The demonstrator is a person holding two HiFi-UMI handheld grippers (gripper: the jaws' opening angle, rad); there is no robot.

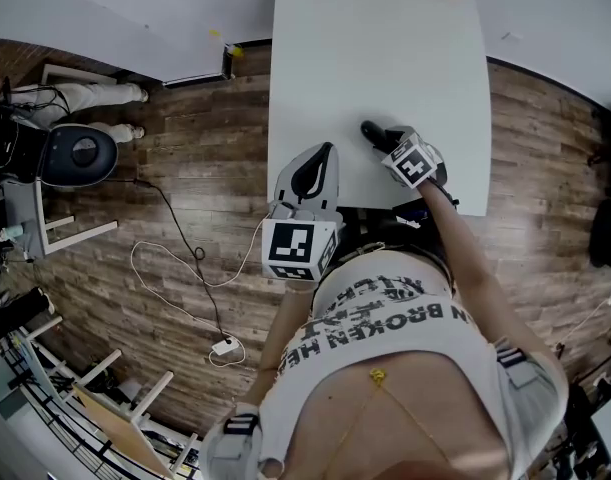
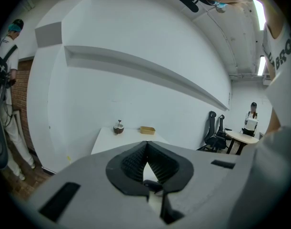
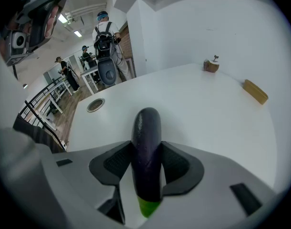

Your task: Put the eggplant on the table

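Right claw (image 3: 146, 148) clamping eggplant (image 3: 146, 128), coconut (image 3: 211, 66), tray (image 3: 255, 91) beyond

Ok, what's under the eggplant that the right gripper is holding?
Only the white table shows under the eggplant, clamped in the right gripper. Whether its tip touches the table is unclear; the gripper hides what lies beneath its green stem end.

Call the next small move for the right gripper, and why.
Probably lower the right gripper a touch until the eggplant settles on the white table, before opening. Its jaws are clamped on the eggplant's middle, tilted steeply down over bare tabletop; whether the tip already touches isn't clear.
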